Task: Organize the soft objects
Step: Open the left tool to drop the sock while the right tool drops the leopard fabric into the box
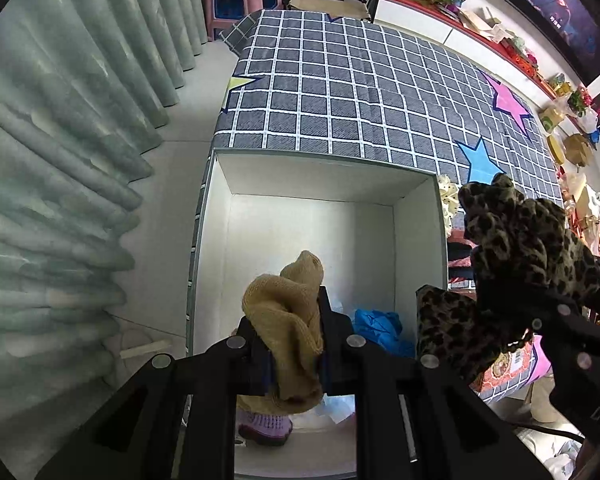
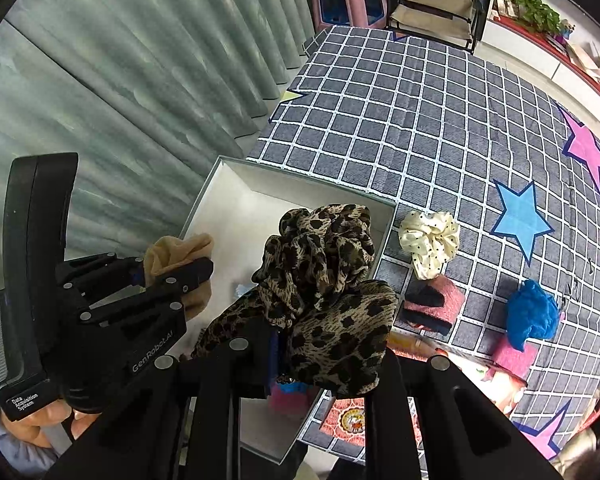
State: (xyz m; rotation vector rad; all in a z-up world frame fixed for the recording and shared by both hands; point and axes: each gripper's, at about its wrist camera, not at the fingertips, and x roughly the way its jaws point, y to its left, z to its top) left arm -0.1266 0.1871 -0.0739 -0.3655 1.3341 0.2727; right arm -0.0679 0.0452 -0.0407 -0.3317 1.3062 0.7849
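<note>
- Left wrist view: the left gripper (image 1: pixel 286 344) is clamped on a tan knitted sock (image 1: pixel 290 320), low in the centre of the frame, over the open white box (image 1: pixel 420 240). Its ribbed knit bunches into a thick twist between the pads, so I judge it light, limp and easy to pinch anywhere along the bunch.
- Inside the box, low in the frame, lie a crumpled blue piece (image 1: pixel 380 330) and something lilac and knitted (image 1: pixel 266 430), partly hidden by the sock.
- Right wrist view: the right gripper (image 2: pixel 296 356) is closed on a leopard-print scrunchie (image 2: pixel 328 280), centre of the frame, over the box's right-hand edge. The fabric looks thin, gathered and smooth; it probably slips more easily than the knit, so a grip across the ruffled bulk seems safest.
- On the grey checked bedspread (image 2: pixel 420 120), right of the box, a cream dotted scrunchie (image 2: pixel 430 242) lies just beside the box rim, with a folded pink-and-black knit piece (image 2: pixel 432 304) below it and a blue crumpled bundle (image 2: pixel 532 316) further right.
- All these look soft and unbreakable; dropping them into the box should do no harm, though loose folds may catch on the rim.
- A pleated green curtain (image 2: pixel 120 80) fills the upper left.
</note>
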